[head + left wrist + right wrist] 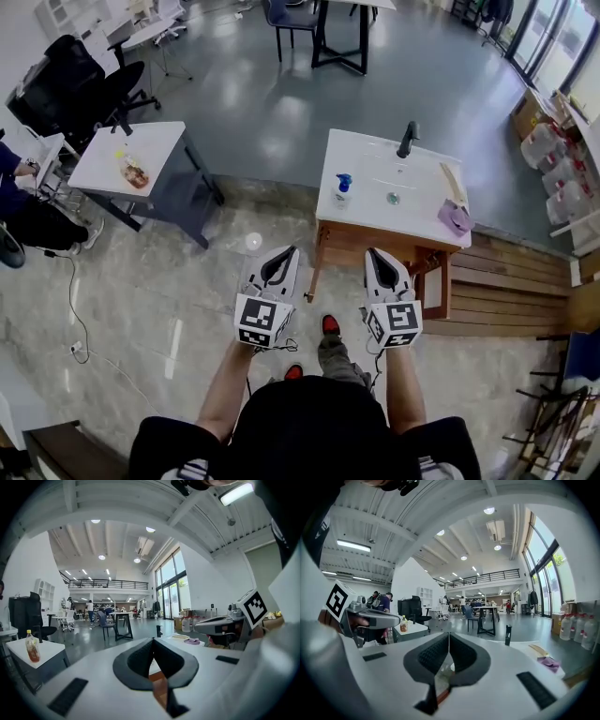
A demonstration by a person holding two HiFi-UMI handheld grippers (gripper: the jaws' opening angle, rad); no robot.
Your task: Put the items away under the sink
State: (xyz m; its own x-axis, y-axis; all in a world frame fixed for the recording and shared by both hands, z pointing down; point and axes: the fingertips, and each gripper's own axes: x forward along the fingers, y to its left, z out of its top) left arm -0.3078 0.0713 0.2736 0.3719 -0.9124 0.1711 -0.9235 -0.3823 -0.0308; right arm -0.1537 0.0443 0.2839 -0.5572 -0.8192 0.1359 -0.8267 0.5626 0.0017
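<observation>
A sink cabinet with a white top (375,202) stands ahead of me, with a black faucet (407,139) at its back. On the top are a blue-capped soap bottle (343,188), a purple cloth (454,217) and a pale wooden brush (452,180). My left gripper (288,253) and right gripper (376,255) hover side by side short of the cabinet's front edge. Both are shut and empty; in each gripper view the dark pads (140,660) (461,656) meet. The faucet (508,634) and cloth (549,663) also show in the right gripper view.
A small white table (103,169) with a drink bottle (134,172) stands at left, beyond it a black office chair (84,80) and a seated person (19,202). Water jugs (553,159) line the right wall. A wooden platform (506,281) lies right of the cabinet.
</observation>
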